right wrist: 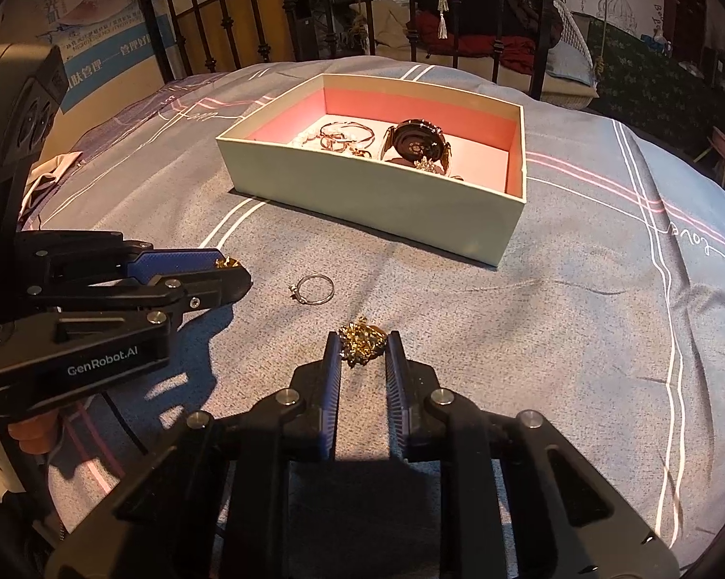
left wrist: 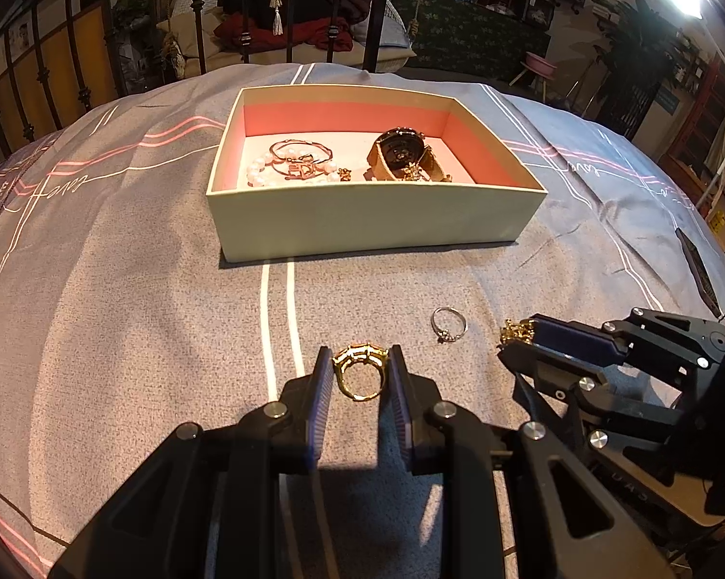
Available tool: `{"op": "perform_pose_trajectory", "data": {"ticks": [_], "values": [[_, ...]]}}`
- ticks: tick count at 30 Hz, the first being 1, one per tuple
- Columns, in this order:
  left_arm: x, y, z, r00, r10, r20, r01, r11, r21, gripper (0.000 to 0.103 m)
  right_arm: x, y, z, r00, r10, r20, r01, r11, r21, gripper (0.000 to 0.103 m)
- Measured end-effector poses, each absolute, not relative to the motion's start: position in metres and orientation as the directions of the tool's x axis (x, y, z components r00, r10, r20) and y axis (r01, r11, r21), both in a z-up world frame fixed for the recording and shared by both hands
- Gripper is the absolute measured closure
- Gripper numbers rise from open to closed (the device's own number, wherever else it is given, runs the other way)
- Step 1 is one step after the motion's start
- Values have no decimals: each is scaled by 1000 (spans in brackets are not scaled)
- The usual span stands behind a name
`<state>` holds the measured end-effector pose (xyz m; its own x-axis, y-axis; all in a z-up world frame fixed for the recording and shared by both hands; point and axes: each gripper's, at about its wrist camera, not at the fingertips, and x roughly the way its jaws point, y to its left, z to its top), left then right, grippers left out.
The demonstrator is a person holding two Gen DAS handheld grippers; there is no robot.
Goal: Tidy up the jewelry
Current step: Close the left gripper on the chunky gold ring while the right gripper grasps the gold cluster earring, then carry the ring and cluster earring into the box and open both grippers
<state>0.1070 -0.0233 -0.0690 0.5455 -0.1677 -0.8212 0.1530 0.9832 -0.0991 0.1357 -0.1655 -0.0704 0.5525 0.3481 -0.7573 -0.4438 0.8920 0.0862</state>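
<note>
jewelry box (right wrist: 377, 193), "genrobot.ai" left gripper (right wrist: 227, 268)

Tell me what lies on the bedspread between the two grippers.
A thin silver ring lies alone on the bedspread between the left gripper, shut on a gold ring, and the right gripper, gripping a gold ornament. Both views show it.

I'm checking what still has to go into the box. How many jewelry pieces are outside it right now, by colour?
Gold: 2, the gold ring clamped in the left gripper and the gold ornament clamped in the right gripper.
Silver: 1, the silver ring lying loose on the bedspread.
Total: 3 outside the box.
</note>
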Motion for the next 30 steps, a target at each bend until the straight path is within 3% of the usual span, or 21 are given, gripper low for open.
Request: {"op": "perform_pose_trajectory", "data": {"ticks": [11,30], "values": [[108,-26,-63,544,-174,-821,159,982,-102,80,134,-165,-65,559,367,-744,-456,885,94,83],[163,-25,2,643,-175,-745,157,983,-95,80,182,-165,-15,654,359,-666,-430,901,64,83]]}}
